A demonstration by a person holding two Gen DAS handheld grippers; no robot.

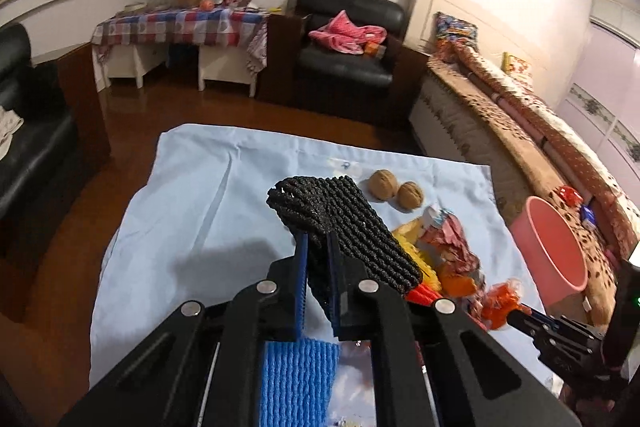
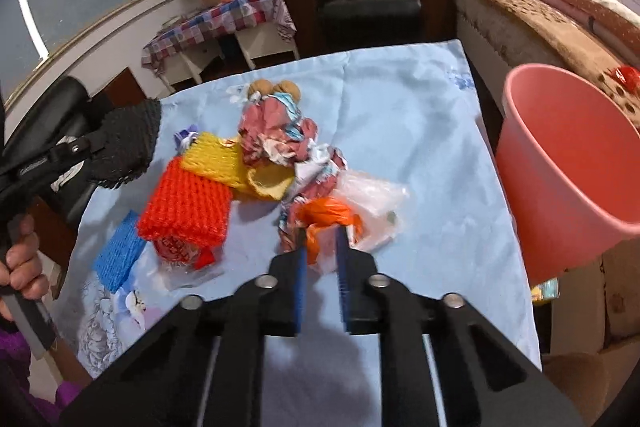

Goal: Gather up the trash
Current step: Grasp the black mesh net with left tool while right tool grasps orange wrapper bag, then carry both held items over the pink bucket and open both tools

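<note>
Holding a black foam-net sleeve (image 1: 340,223) clamped between its blue pads, the left hand-held gripper (image 1: 318,259) has the piece lifted clear of the surface covered in a pale blue cloth (image 1: 192,187), while the right hand-held gripper (image 2: 322,247) is pinched together on a crumpled orange plastic bag (image 2: 326,213) that lies low against the trash heap. The pink plastic bucket (image 2: 560,163) stands off the right edge of the cloth, well apart from the black sleeve, so the left hand faces the longer carry. The sleeve is gripped near one end and most of it juts free; being light and springy, it could slip out or snag the pile on the way across. The orange bag touches a clear plastic bag (image 2: 372,203) and the torn pink-and-white paper wrappers (image 2: 280,135); lifting it may drag these along and scatter them off the cloth. The two brown walnuts (image 1: 396,187), just beyond the heap, could roll if the wrappers are tugged. Both hands heading for the bucket together risk crossing paths.
</note>
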